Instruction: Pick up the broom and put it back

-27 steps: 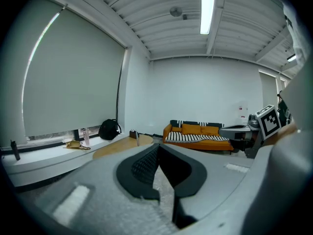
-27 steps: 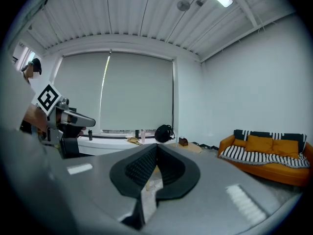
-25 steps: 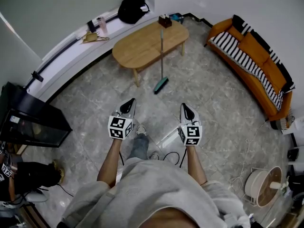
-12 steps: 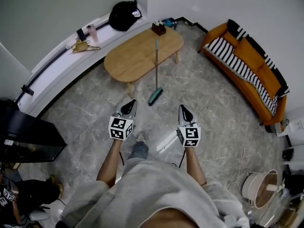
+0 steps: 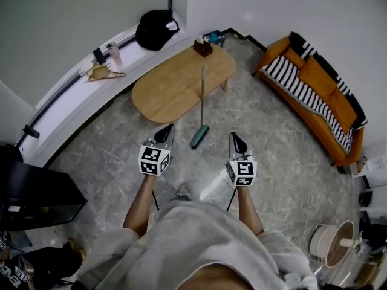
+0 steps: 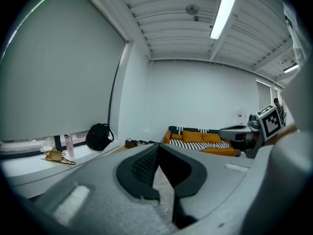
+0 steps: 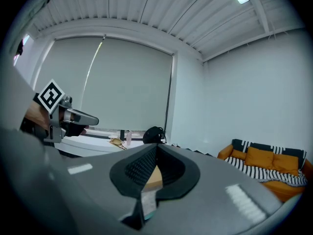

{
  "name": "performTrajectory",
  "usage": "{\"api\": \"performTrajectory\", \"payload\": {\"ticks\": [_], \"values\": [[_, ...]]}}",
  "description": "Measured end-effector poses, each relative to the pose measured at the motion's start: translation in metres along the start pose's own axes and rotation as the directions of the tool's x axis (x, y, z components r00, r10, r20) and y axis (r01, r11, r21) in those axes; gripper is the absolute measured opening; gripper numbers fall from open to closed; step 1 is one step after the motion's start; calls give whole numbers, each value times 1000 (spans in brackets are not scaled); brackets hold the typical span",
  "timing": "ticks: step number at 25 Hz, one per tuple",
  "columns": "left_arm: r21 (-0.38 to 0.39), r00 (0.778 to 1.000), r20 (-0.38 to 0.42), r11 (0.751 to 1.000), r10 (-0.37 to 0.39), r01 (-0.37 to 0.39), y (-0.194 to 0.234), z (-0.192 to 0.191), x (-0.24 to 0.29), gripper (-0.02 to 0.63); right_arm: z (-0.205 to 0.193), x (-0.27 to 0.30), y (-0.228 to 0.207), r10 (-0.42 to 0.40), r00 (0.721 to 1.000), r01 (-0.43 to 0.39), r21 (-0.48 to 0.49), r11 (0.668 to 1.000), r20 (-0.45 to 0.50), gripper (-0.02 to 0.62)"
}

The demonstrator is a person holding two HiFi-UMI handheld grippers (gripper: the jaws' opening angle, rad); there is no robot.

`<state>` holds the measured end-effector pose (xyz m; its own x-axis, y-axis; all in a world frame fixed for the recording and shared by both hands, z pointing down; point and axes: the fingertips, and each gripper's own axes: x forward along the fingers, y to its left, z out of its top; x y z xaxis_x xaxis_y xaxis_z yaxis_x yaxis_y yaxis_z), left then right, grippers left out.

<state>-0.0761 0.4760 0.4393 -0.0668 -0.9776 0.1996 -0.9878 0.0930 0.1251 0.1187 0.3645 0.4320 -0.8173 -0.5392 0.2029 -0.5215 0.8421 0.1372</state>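
Note:
In the head view a broom (image 5: 201, 107) with a teal head leans on the edge of an oval wooden table (image 5: 175, 86), its head on the stone floor. Both grippers point level toward it, held side by side in front of the person. My left gripper (image 5: 165, 129) sits left of the broom head and my right gripper (image 5: 236, 139) sits right of it, both a short way back. Neither touches the broom. The left gripper (image 6: 157, 148) has its jaws together with nothing between them. The right gripper (image 7: 155, 150) is likewise shut and holds nothing.
An orange sofa (image 5: 320, 86) with a striped cover stands at the right. A black backpack (image 5: 155, 29) and small items lie on the window ledge behind the table. A black cabinet (image 5: 33, 198) is at the left, a round fan (image 5: 331, 241) at the lower right.
The person has walked toward the table, so the broom and table now sit closer to both grippers. The grippers kept their side-by-side pose and stayed shut.

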Motion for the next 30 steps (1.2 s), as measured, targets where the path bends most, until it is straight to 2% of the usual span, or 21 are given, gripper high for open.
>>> {"api": "performTrajectory", "payload": {"ticks": [7,18,30], "values": [[9,1000,-8,1000,-21,21,35,7,28,-3,2,39,0,-25,1000,25,8,1000,-10,2],[-3,997,-46,998,-60,60,41,-4,79,-3,-17,72,-22,-37,998,38,26,999,-41,2],[12,999,-52,1000,3,-2,85,29,169,-3,-7,172,-80,9,1000,-8,54,999,-23,2]]}}
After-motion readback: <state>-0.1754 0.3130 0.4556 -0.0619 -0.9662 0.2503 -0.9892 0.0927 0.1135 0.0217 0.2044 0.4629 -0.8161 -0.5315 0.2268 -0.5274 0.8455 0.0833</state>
